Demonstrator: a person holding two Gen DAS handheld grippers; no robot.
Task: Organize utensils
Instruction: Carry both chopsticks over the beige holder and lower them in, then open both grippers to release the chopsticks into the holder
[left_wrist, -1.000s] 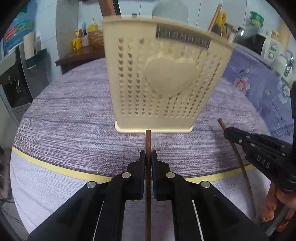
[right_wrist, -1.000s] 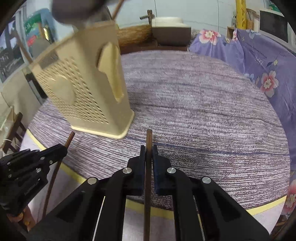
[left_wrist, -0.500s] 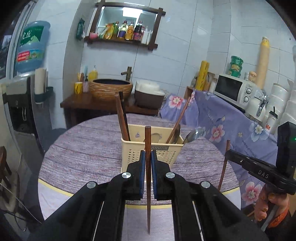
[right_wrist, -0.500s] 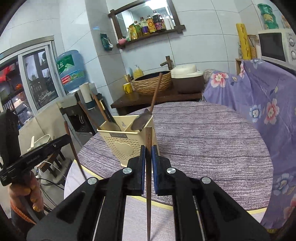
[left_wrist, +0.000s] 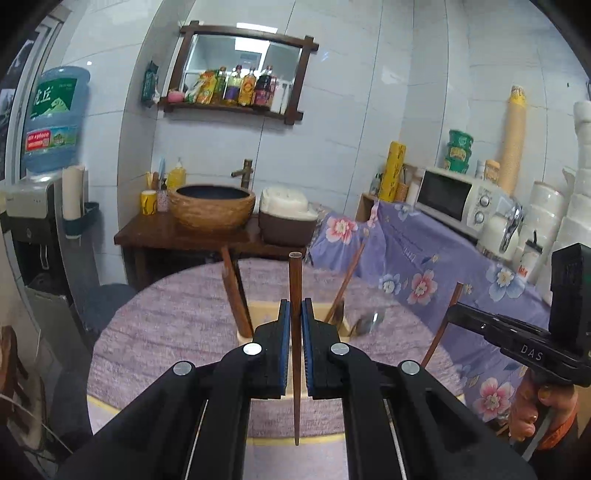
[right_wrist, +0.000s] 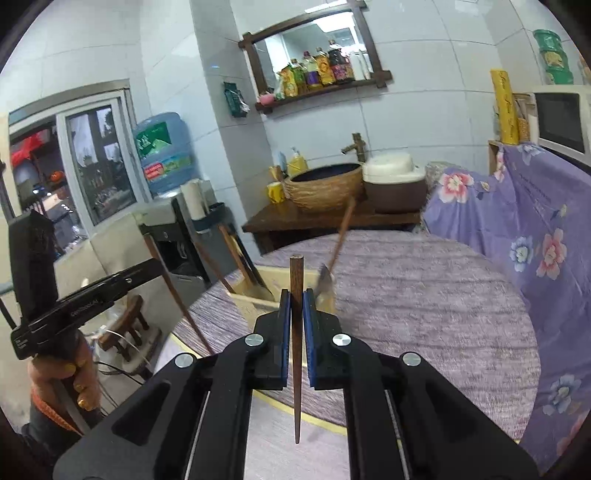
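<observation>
White tiled walls and a shelf of bottles (left_wrist: 236, 88) are seen behind a round desk (left_wrist: 177, 325) covered in purple cloth. At the desk's middle a cream basket (right_wrist: 258, 291) is set, with utensils leaning out of it. One wooden chopstick (left_wrist: 295, 314) is clamped upright in the left gripper (left_wrist: 294, 321), above the near desk edge; another chopstick (right_wrist: 296, 325) is gripped likewise between the jaws of the right gripper (right_wrist: 295, 321).
</observation>
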